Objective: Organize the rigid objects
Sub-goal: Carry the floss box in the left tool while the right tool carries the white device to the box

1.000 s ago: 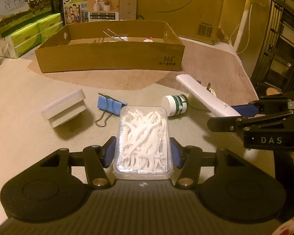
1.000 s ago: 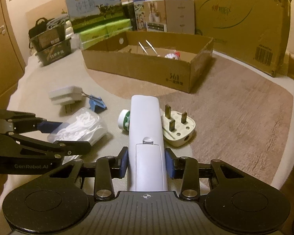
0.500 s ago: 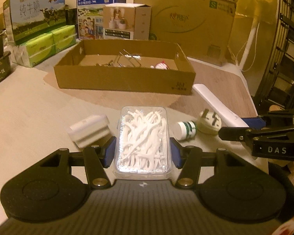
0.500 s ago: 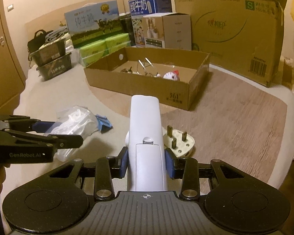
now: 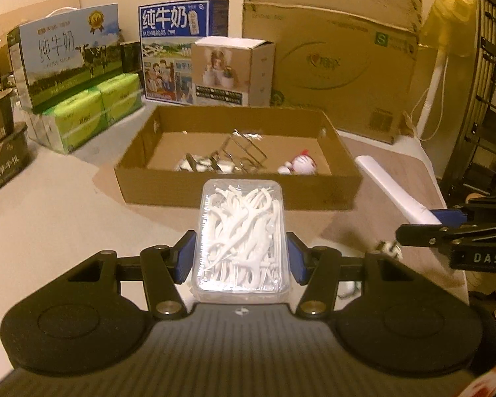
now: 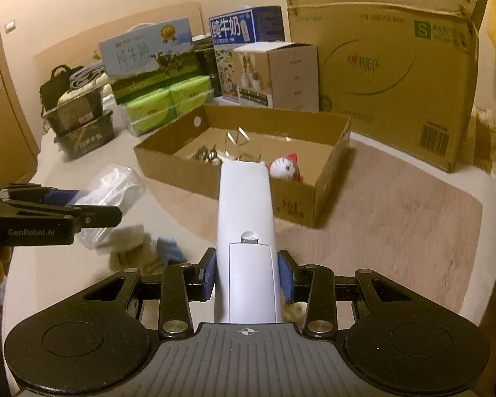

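My left gripper is shut on a clear plastic box of white floss picks and holds it in the air, just short of the open cardboard box. My right gripper is shut on a long white remote control, also lifted, pointing at the same cardboard box. The box holds metal wire pieces and a small white and red toy. The right gripper with the remote shows in the left wrist view; the left gripper with the floss box shows in the right wrist view.
Milk cartons, green tissue packs, a small carton and a large cardboard box stand behind the open box. A blue binder clip and a white block lie blurred on the surface below.
Both grippers have risen and moved forward toward the cardboard box, carrying the floss box and the remote. The plug, the small bottle and the other items on the surface have dropped out of sight below.
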### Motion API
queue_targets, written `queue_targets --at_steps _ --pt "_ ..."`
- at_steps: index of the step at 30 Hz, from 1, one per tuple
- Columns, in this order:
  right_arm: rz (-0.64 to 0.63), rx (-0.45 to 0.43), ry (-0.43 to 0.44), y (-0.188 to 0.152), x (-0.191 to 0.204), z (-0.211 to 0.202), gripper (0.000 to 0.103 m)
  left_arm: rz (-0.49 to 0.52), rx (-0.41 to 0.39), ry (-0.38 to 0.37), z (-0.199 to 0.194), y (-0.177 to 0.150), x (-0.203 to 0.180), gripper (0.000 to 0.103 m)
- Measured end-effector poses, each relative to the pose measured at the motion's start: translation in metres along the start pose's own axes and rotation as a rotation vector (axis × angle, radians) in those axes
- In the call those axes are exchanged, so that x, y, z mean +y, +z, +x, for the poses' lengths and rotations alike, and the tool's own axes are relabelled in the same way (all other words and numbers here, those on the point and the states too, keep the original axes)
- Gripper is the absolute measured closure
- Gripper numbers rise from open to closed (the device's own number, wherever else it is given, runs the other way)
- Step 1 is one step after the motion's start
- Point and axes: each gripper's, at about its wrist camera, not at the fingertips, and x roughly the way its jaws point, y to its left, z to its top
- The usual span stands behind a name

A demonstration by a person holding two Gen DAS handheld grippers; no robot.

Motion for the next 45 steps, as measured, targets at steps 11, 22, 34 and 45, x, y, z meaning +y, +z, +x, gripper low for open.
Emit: queue_targets --at_steps 11,22,34,45 --pt "-0.001 -0.009 -0.016 0.042 0.001 0.019 0.064 -0.006 0.004 0.018 0.015 0.034 0.033 0.050" --pt "-0.005 -0.017 -0.013 0.068 0.005 0.030 0.064 0.017 0.000 0.012 0.018 0.058 0.047 0.050" --pt "-0.003 -0.013 -0.042 0.084 -0.005 0.035 0.064 0.048 0.011 0.016 0.024 0.073 0.062 0.050" --pt "0.012 0.003 -0.070 0.107 -0.033 0.047 0.064 0.076 0.035 0.030 0.044 0.097 0.079 0.050"
